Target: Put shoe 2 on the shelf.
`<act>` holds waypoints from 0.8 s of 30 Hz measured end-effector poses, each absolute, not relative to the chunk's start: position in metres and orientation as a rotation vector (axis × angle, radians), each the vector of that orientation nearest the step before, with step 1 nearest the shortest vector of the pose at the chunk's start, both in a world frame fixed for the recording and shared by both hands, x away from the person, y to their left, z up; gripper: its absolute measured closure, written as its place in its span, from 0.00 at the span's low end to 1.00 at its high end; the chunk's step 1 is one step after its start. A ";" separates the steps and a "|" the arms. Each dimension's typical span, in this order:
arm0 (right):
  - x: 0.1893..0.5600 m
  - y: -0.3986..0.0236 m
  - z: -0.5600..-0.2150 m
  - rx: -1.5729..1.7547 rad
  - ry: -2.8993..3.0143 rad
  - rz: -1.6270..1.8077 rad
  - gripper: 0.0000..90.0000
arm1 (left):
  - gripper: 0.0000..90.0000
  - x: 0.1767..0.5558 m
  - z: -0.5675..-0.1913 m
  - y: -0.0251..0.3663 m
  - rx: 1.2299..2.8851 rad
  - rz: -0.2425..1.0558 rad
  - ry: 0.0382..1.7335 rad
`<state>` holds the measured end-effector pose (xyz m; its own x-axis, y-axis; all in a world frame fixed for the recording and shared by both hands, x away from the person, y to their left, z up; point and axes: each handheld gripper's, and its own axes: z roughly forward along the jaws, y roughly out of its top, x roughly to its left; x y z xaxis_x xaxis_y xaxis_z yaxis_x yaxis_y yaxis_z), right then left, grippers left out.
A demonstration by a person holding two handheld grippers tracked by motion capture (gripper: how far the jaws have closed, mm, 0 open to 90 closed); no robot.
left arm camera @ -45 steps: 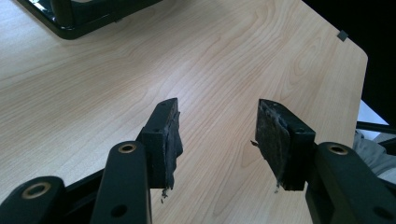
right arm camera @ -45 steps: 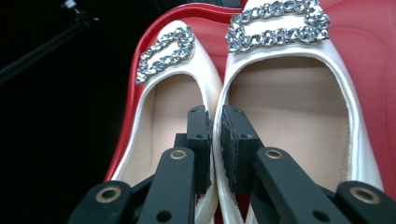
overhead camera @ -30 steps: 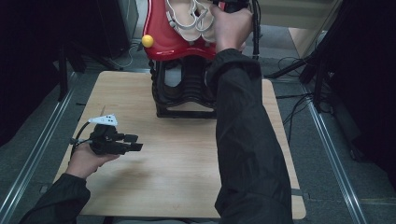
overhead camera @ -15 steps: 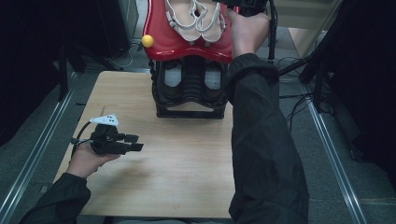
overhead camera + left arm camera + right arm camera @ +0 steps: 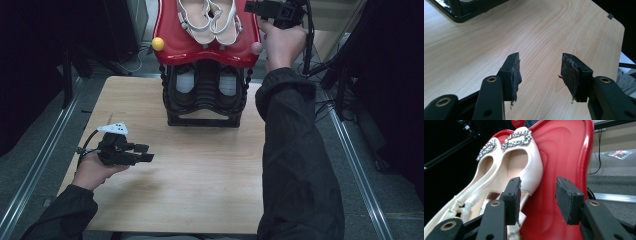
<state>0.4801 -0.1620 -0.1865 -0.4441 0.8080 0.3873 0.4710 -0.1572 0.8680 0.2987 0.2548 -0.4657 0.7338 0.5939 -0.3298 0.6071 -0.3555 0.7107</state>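
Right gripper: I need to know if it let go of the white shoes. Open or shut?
Open. The right gripper has just been opening; its jaws stand apart with nothing between them, beside the white shoes on the red tray.

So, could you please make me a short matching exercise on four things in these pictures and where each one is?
Things:
1. white shoes
2. dark shoes
3. left gripper
4. right gripper

Places:
A. over the bare table, jaws open
B. on the red top shelf
C. beside the red shelf's right edge, jaws open
D. in the rack's black lower tier

Pairs: 1-B, 2-D, 3-A, 4-C
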 end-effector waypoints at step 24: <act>0.457 -0.228 -0.243 1.528 1.778 1.613 0.61 | 0.54 0.299 -0.466 0.255 2.047 -0.009 0.916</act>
